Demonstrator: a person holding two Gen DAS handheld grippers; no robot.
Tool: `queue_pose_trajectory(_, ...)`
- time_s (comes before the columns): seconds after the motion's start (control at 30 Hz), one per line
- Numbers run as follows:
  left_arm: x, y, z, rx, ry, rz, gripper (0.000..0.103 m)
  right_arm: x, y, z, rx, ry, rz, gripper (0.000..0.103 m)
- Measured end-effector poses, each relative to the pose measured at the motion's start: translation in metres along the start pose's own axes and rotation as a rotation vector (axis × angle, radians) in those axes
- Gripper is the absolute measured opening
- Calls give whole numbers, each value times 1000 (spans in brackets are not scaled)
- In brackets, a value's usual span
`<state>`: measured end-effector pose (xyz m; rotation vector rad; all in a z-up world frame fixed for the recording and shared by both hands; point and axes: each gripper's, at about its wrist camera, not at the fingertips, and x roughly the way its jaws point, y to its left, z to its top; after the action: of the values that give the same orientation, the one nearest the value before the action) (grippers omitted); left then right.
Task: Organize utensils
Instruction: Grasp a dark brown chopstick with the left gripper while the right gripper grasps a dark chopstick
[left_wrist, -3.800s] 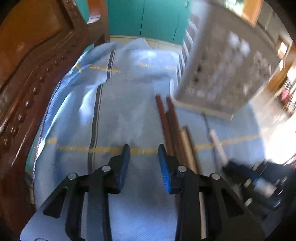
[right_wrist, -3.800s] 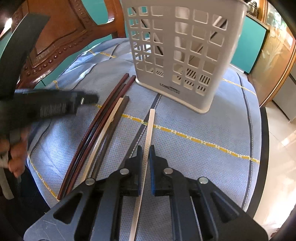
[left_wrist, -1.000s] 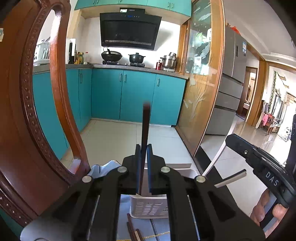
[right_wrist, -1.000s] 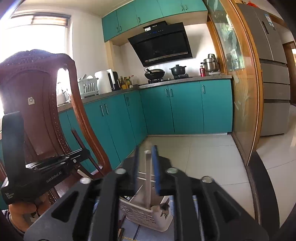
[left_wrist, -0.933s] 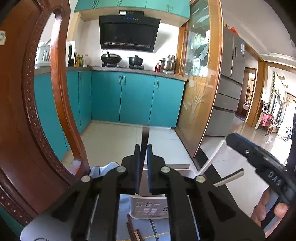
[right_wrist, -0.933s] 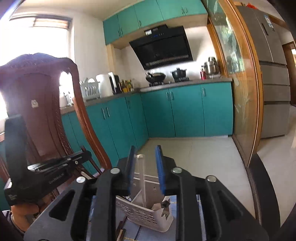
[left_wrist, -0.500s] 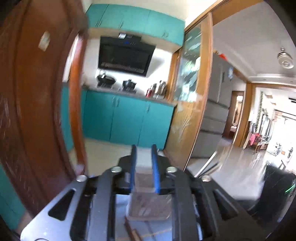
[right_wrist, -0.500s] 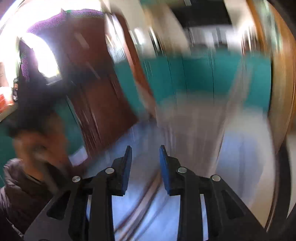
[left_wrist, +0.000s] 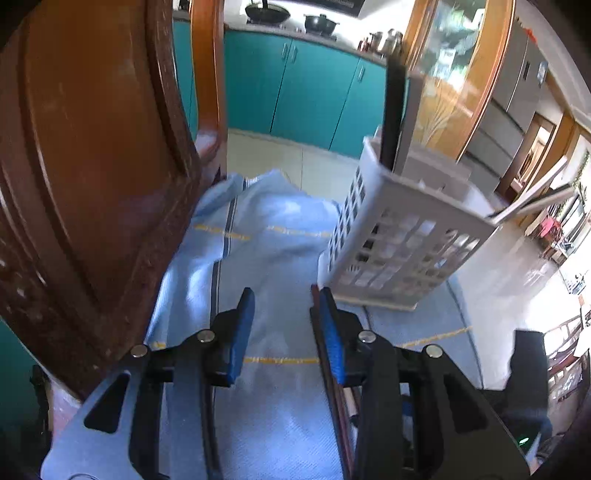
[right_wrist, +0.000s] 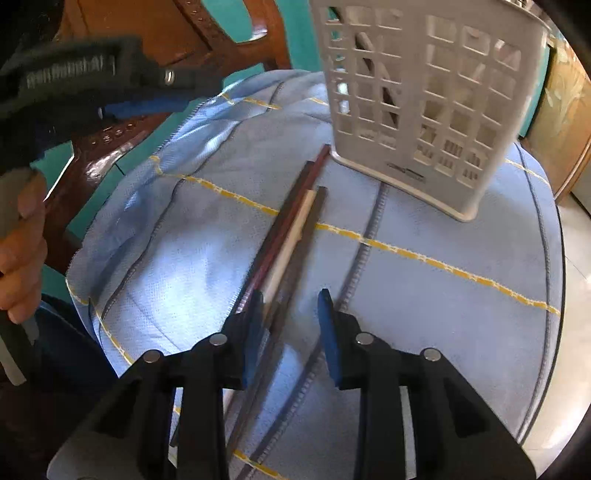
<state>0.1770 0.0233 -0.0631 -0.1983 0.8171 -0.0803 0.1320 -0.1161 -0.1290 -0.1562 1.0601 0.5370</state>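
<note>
A white lattice basket (left_wrist: 399, 236) (right_wrist: 424, 99) stands on the blue cloth. A dark chopstick (left_wrist: 393, 110) and a pale one (left_wrist: 410, 122) stand upright in it, and two more sticks (left_wrist: 532, 199) lean out over its far corner. Several chopsticks (right_wrist: 295, 221), dark red, white and dark brown, lie side by side on the cloth in front of the basket. My right gripper (right_wrist: 291, 306) hovers open over their near ends, touching none. My left gripper (left_wrist: 284, 306) has its jaws opening over bare cloth, with the loose chopsticks (left_wrist: 317, 332) beside its right finger.
A carved wooden chair back (left_wrist: 92, 166) rises close on the left of the blue cloth (right_wrist: 443, 314). The cloth drops off at the table's rounded right edge (right_wrist: 554, 295). In the right wrist view a hand (right_wrist: 18, 240) holds the left gripper (right_wrist: 140, 107) at upper left.
Both grippers let go of the chopsticks they held above the basket. Both have since tipped down and sunk towards the cloth with their jaws apart. The dark stick now stands in the basket.
</note>
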Motion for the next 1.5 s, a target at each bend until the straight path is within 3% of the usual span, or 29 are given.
queue_pose_trajectory(0.13,20,-7,-3,25,56,27,37,-6,-23,4,43,17,1,12)
queue_pose_trajectory(0.23,35,-15,-9,56,99,40,37,-9,-36,4,80,15,-27,7)
queue_pose_trajectory(0.33,48,-26,-17,86,133,30,37,-13,-47,2,104,12,-85,7)
queue_pose_trajectory(0.6,72,-60,-39,213,210,-50,37,-18,-61,-3,134,-2,-62,10)
queue_pose_trajectory(0.7,80,-66,-46,237,221,-14,38,-18,-60,-3,135,-2,-59,10)
queue_pose_trajectory(0.8,80,-68,-49,237,208,4,25,-17,-58,-1,132,-2,-57,10)
queue_pose_trajectory(1.07,61,-64,-71,212,250,-130,20,-17,-56,2,132,-1,-52,10)
queue_pose_trajectory(1.23,54,-58,-75,221,223,-62,20,-17,-53,4,128,-4,-55,10)
queue_pose_trajectory(1.5,53,-36,-62,136,208,-42,20,-15,-55,2,131,1,-59,10)
